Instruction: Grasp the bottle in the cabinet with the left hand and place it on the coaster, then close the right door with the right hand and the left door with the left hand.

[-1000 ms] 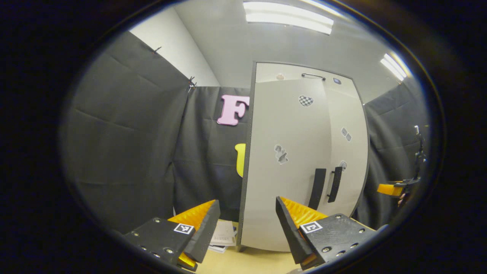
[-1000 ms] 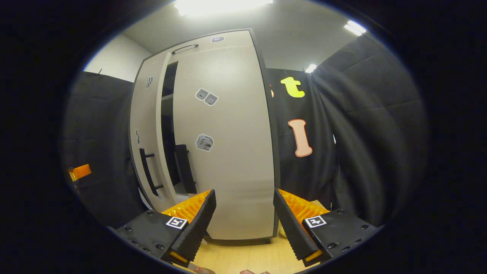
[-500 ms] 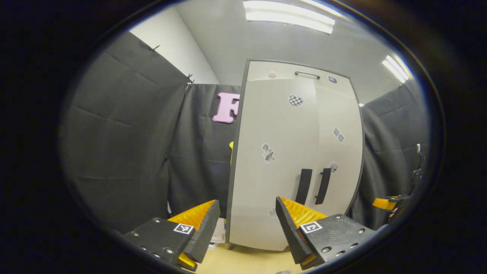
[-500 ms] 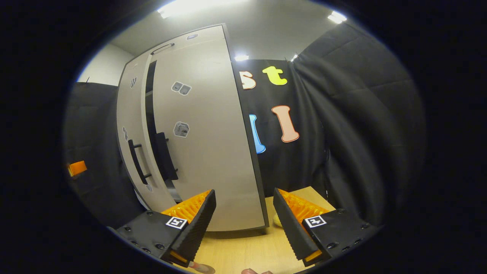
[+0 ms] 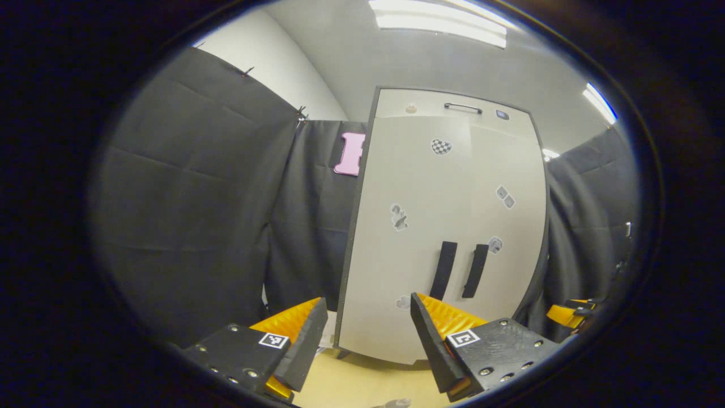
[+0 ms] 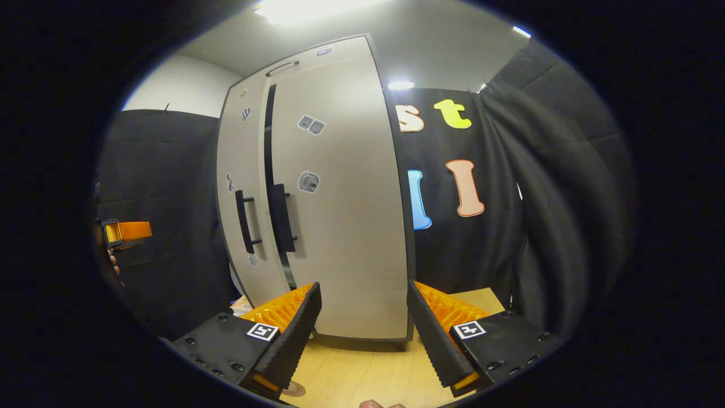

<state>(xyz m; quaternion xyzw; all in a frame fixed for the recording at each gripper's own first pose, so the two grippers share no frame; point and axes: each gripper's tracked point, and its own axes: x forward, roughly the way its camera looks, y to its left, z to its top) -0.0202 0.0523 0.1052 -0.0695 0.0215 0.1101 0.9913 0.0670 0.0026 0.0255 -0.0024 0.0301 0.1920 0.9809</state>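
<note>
Grey cabinet point(image 5: 447, 226) stands on wooden table point(image 6: 362, 374); left gripper point(image 5: 368, 340) and right gripper point(image 6: 362, 334) gape empty.

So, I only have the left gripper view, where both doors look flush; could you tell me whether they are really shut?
Observer: Not fully, it seems. In the right gripper view a dark slit runs almost the full height between the left door and the right door.
Operator: Thank you. And is the right gripper touching the cabinet?
Observer: It appears not. It is open with nothing between its fingers, and the table shows between them, in front of the cabinet's foot.
</note>
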